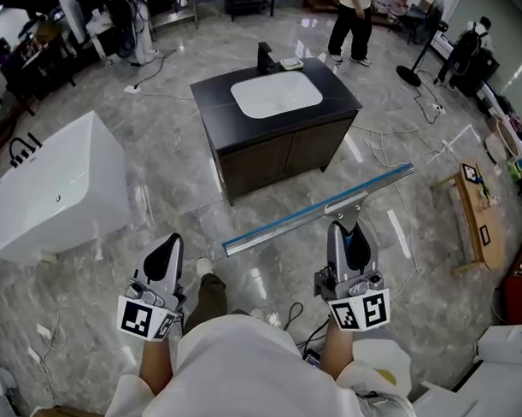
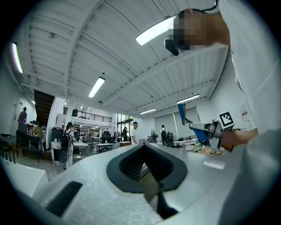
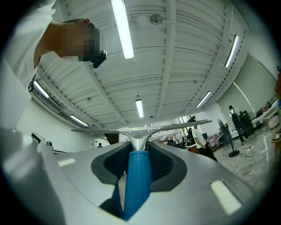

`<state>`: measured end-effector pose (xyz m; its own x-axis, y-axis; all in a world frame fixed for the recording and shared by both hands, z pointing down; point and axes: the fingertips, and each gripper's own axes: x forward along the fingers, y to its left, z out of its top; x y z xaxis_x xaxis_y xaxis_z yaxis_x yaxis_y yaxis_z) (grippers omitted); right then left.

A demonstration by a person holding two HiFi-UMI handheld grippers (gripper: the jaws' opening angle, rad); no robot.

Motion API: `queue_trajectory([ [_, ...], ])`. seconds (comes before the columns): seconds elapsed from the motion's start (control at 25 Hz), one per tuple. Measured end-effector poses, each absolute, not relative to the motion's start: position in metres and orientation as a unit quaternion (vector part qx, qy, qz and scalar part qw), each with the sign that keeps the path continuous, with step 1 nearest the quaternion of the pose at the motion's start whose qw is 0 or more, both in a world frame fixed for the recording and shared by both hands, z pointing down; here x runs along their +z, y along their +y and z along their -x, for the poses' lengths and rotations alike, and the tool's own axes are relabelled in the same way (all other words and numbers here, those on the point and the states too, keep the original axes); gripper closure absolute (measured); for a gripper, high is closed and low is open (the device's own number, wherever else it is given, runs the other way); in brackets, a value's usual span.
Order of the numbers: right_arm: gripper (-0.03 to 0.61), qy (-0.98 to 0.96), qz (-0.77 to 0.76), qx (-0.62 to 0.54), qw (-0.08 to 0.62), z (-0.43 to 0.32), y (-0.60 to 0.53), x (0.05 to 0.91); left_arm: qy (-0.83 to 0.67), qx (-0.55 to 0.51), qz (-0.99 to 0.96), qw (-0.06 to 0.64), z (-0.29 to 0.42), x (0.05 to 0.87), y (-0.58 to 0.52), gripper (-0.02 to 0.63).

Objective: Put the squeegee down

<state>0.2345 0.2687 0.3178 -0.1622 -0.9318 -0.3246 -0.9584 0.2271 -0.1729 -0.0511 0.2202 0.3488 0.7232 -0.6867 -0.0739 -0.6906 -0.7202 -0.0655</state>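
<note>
In the head view the squeegee (image 1: pixel 321 208) hangs level over the grey marble floor, its long metal blade running from lower left to upper right. My right gripper (image 1: pixel 345 236) is shut on its blue handle (image 1: pixel 355 243). The right gripper view shows the blue handle (image 3: pixel 138 176) clamped between the jaws of my right gripper (image 3: pixel 138 151), with the blade (image 3: pixel 175 126) crosswise ahead. My left gripper (image 1: pixel 167 253) is held low at the left, shut and empty. In the left gripper view the left gripper (image 2: pixel 144 151) has nothing between its jaws, and the squeegee (image 2: pixel 181 113) shows off to the right.
A dark vanity cabinet (image 1: pixel 284 149) with a white sink (image 1: pixel 275 94) stands ahead on the floor. A white tub (image 1: pixel 56 188) sits at the left and a wooden bench (image 1: pixel 476 218) at the right. Cables trail across the floor. A person (image 1: pixel 353 27) stands at the back.
</note>
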Motion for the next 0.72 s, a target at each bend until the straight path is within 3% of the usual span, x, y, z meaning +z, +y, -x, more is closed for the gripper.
queue_trajectory([
  [0.4, 0.443, 0.746, 0.645, 0.053, 0.157, -0.199, 0.135, 0.303, 0.356, 0.045, 0.933, 0.028, 0.088, 0.355, 0.061, 0.617],
  [0.72, 0.443, 0.753, 0.643, 0.039, 0.131, -0.133, 0.002, 0.295, 0.376, 0.047, 0.925, 0.031, 0.165, 0.356, -0.086, 0.618],
])
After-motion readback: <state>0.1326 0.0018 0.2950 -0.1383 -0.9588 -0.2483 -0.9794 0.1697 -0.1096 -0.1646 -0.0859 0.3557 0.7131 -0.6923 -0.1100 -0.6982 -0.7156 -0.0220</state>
